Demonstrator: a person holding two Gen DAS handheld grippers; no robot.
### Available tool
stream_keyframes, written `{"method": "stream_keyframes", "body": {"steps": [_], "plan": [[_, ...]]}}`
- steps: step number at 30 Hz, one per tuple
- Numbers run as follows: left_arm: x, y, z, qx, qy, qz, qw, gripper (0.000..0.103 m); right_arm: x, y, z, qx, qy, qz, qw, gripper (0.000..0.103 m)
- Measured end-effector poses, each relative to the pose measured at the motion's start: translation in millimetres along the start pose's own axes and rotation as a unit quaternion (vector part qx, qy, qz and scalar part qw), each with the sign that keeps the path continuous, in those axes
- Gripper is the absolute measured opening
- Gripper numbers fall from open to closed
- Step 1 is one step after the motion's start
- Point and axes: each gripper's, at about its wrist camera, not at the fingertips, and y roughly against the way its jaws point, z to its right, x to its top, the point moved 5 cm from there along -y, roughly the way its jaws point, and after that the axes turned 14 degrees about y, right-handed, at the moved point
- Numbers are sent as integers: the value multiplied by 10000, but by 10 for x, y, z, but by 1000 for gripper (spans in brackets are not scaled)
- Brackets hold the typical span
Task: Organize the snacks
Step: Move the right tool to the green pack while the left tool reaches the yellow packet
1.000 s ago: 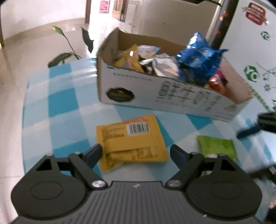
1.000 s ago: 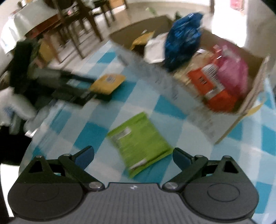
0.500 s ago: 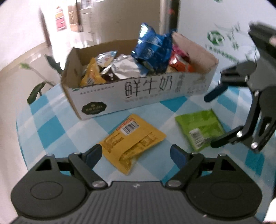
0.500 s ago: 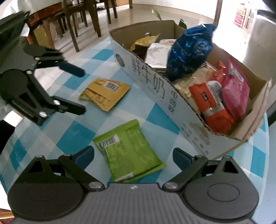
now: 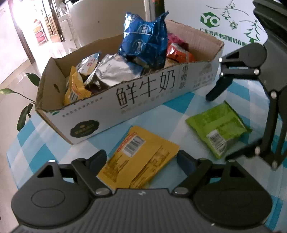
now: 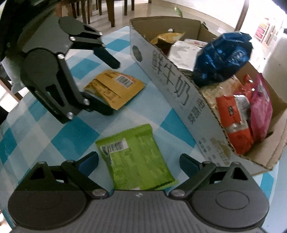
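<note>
A yellow snack packet [image 5: 138, 161] lies flat on the blue-checked tablecloth, barcode up. My left gripper [image 5: 141, 157] hangs low over it, open, one finger on each side. To its right lies a green snack packet [image 5: 217, 129], and my right gripper [image 5: 218, 128] straddles it, also open. In the right wrist view the green packet [image 6: 136, 161] sits between the right gripper [image 6: 139, 162] fingers, with the left gripper [image 6: 111, 87] over the yellow packet [image 6: 116, 86]. Behind both stands a cardboard box [image 5: 143, 89] full of snack bags, a blue bag [image 5: 143, 41] sticking up highest.
The box wall [image 6: 170, 80] runs close along the far side of both packets. The round table edge [image 5: 10, 152] curves at the left, with a plant [image 5: 26, 107] beyond it. Wooden chairs [image 6: 89, 9] stand on the floor behind. A white printed panel [image 5: 233, 23] rises behind the box.
Both grippers have rolled and drawn nearer to their packets. The right gripper has come in from the right over the green packet. Both packets and the box have stayed in place.
</note>
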Motion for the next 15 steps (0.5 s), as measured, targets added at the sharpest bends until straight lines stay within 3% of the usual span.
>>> {"method": "stream_keyframes", "body": {"steps": [3,7,12,15], "plan": [[-16,13,1,-3,198,-20,9998,79,24,-1,-34,21,19,42,10000,96],[-75,66,7,137,737,-83,9972,75,27,19,-30,46,-224,77,9997,84],[-193,142,55,416,1343,-174,9899,72,3,80,10,-144,-631,64,9979,72],[-246,173,44,631,1796,-251,9814,72,18,93,-1,-278,-914,-34,9954,66]]}}
